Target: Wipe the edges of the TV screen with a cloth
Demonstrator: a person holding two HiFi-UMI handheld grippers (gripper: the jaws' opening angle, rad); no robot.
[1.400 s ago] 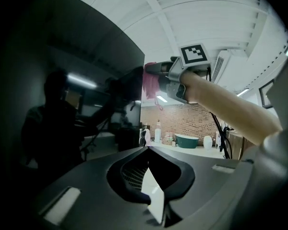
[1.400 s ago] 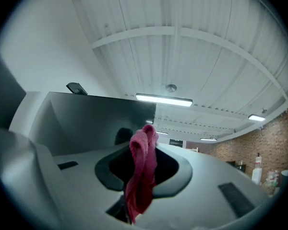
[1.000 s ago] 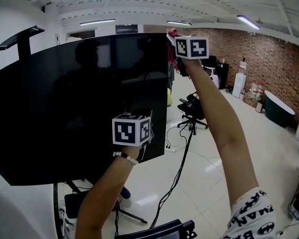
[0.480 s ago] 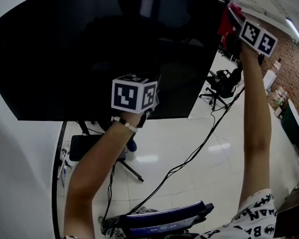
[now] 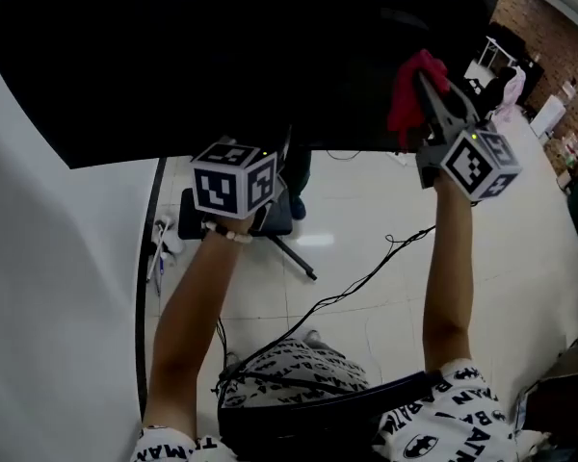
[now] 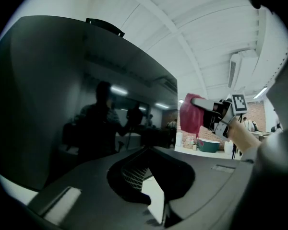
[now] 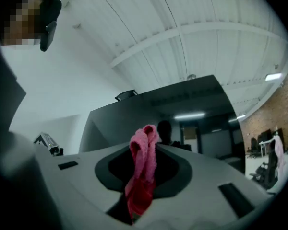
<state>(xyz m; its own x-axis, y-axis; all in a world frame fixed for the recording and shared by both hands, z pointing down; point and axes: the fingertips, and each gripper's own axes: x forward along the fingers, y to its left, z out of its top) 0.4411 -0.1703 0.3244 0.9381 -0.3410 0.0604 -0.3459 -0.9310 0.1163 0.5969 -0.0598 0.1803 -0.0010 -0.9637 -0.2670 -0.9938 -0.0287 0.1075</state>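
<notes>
My right claw (image 5: 426, 87) is clamped on the crumpled pink-red cloth (image 5: 407, 99), held up at the lower right part of the big black flat TV screen (image 5: 222, 56) — right by its edge; whether it touches I cannot tell; my left claw (image 5: 281, 147) hangs just under the screen's bottom edge, jaws slightly apart — nothing between them.

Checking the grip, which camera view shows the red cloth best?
The right gripper view: the red cloth sits close and central, clamped in the right gripper. The head view shows it small against the TV; the left gripper view, distant.
</notes>
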